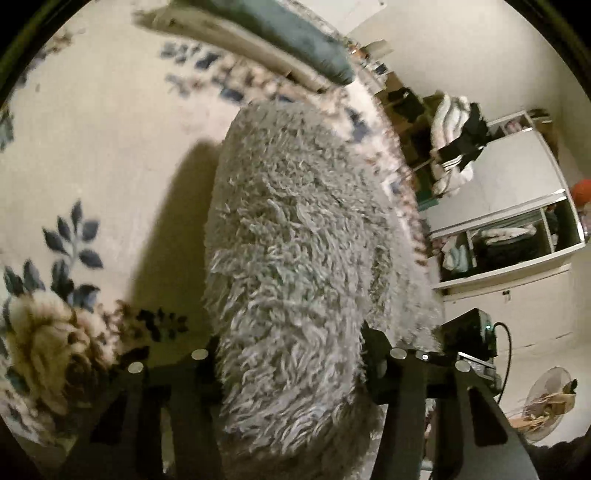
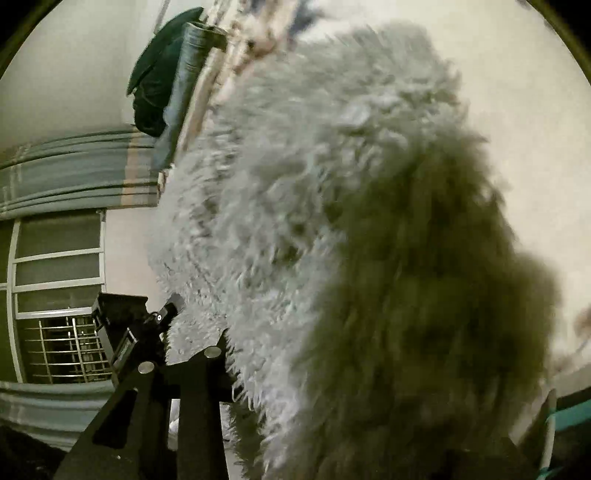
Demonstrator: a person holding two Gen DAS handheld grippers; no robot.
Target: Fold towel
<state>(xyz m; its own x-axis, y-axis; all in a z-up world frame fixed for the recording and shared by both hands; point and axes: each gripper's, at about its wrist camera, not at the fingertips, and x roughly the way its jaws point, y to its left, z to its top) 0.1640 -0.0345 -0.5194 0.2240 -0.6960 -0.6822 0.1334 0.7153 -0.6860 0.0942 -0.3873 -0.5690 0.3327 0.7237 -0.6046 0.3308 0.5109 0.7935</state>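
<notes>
Shaggy grey pile filled the near foreground of both wrist views: a thick, long-fibred towel lay bunched on a cream bed cover printed with blue leaves and a pale rose. From the left wrist, the left tool had its two black fingers on either side of a fold of the towel, pressed into the pile, so it appeared to be gripping the near edge. From the right wrist, the right tool showed only its left finger against the fabric; the other was buried under blurred, shadowed pile, so I cannot tell whether it was clamped. A grey pillow lay at the far end of the bed, and an open wardrobe stood to the right. Judging by its look, the towel would be soft, floppy and fairly bulky, not slippery or fragile; its loose fibres could slip free, so hold should be taken deep on the hem or corners.
</notes>
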